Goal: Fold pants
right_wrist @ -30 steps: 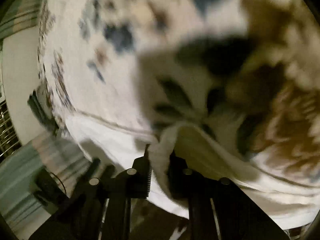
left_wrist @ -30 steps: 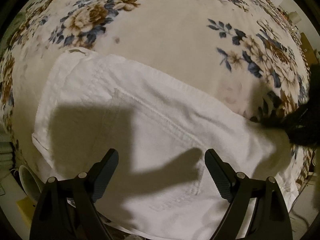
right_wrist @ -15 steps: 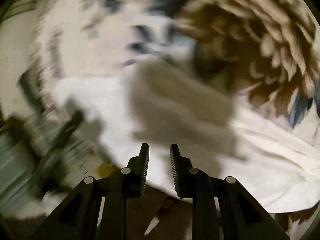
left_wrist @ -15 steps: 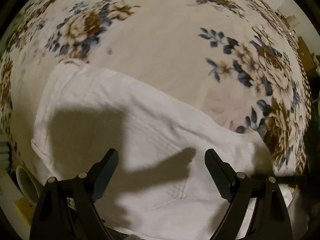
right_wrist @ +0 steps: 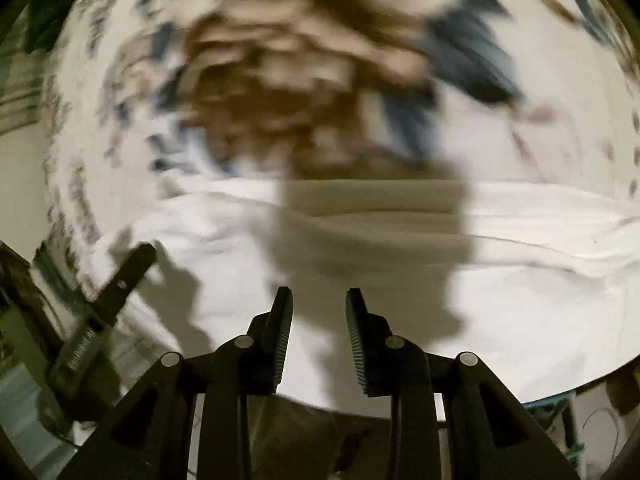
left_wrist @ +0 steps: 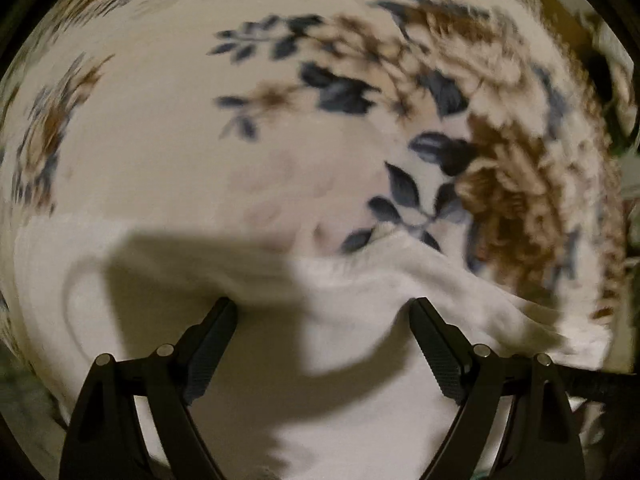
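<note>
Most of both views was filled by a cream blanket with brown and blue flowers [left_wrist: 168, 148], and the white cotton pants [left_wrist: 360, 400] were laid flat on it. The left gripper [left_wrist: 322, 308] was held wide above them, nothing gripped. The right gripper [right_wrist: 319, 294] had just been opening, nothing caught between.

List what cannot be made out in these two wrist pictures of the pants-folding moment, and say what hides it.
- Left wrist view: seams of the white cotton pants, lost to blur and shadow.
- Right wrist view: flower pattern of the floral blanket, smeared by blur.
- Both views: the pants' full outline, cut off by picture edges.
</note>
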Available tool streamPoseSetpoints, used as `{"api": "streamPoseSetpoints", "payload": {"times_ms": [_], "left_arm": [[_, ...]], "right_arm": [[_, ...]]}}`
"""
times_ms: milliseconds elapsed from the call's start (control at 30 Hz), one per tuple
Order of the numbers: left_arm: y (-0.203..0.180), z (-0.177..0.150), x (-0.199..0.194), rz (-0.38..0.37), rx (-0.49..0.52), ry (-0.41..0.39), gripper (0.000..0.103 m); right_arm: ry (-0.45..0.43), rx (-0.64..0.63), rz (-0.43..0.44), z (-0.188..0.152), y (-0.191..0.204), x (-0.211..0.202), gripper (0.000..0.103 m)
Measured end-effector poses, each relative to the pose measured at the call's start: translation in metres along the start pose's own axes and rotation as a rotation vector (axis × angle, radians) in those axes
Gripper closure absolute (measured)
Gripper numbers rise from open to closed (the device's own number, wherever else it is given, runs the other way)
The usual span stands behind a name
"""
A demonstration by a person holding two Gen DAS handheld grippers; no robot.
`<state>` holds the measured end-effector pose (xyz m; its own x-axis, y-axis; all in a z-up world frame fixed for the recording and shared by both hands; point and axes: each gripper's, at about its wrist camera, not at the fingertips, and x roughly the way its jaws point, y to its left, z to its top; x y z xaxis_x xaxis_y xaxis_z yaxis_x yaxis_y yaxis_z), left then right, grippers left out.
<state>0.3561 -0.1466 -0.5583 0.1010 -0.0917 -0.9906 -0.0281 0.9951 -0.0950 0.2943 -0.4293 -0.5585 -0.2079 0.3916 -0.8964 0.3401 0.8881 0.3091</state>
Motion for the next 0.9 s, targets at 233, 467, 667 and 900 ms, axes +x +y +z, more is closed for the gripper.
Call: {"api": "streamPoseSetpoints", "payload": {"times_ms": [233,467,667,900], "left_arm": [[-0.002,0.027,0.030,0.016,-0.015,0.017,0.008],[0.021,-0.004,-0.018,-0.036,-0.069,-0.022,0.009],[0.085,-0.102,-0.054,-0.003,-0.262,0.054,0.009],[0.169,-0.178,-0.027,-0.062,-0.620,0.145,0.032]], "right_arm": [[-0.078,0.125,0.044,0.017,-0.045,-0.005,0.074],[-0.105,0.195,0.151,0.005,-0.061,-0.020,0.067],[-0.058,0.230,0.198,-0.082,-0.066,-0.021,0.048],[0.057,0.392,0.283,-0.162,-0.063,0.054,0.048]]}}
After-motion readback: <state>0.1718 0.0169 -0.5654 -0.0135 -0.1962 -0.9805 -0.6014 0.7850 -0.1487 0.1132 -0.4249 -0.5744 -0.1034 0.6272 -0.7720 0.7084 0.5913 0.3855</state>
